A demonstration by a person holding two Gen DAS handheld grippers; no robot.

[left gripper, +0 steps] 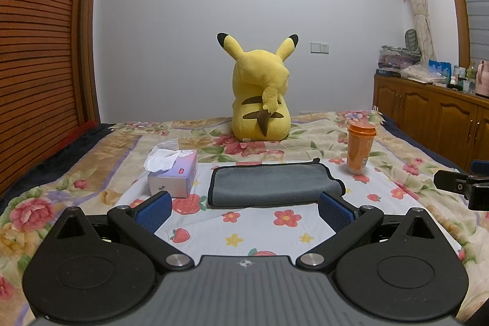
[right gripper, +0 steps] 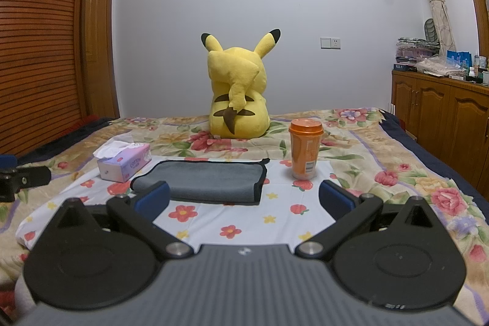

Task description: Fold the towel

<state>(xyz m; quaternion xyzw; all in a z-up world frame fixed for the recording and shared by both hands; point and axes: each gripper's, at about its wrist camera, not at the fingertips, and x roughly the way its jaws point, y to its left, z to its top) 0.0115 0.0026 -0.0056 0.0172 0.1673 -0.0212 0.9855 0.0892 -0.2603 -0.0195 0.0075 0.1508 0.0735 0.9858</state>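
Left wrist: gray towel (left gripper: 273,184) lies folded flat; both grippers spread wide, empty.

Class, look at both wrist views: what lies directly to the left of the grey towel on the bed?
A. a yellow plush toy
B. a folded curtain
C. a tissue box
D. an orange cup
C: the tissue box sits just left of the grey towel, while the orange cup stands to its right.

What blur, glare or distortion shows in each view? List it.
Left wrist view: fisheye bends the slatted wardrobe; grey towel sharp; dim, even light. Right wrist view: same bending; the right hand-held gripper looks soft, orange cup sharp; no glare.
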